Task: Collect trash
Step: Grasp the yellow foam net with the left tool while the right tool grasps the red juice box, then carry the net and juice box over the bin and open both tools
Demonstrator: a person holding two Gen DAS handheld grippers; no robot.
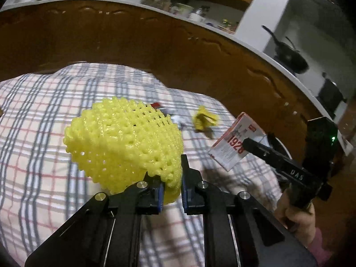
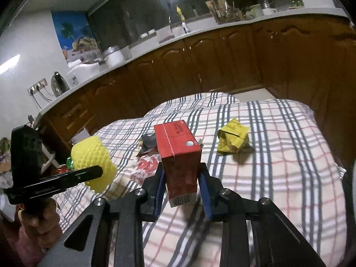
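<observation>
My left gripper pinches the yellow foam fruit net, my right gripper clamps the red carton; both are lifted, so next I need a bin, none in view.

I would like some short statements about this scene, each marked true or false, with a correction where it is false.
1. The left tool grips a yellow foam fruit net. True.
2. The right tool is empty. False: it is shut on a red carton.
3. A crumpled yellow wrapper lies on the checked cloth. True.
4. The cloth is plain blue. False: it is light, with grey and red checks.
5. The red carton rests flat on the cloth. False: it is held above the cloth between the fingers.
</observation>
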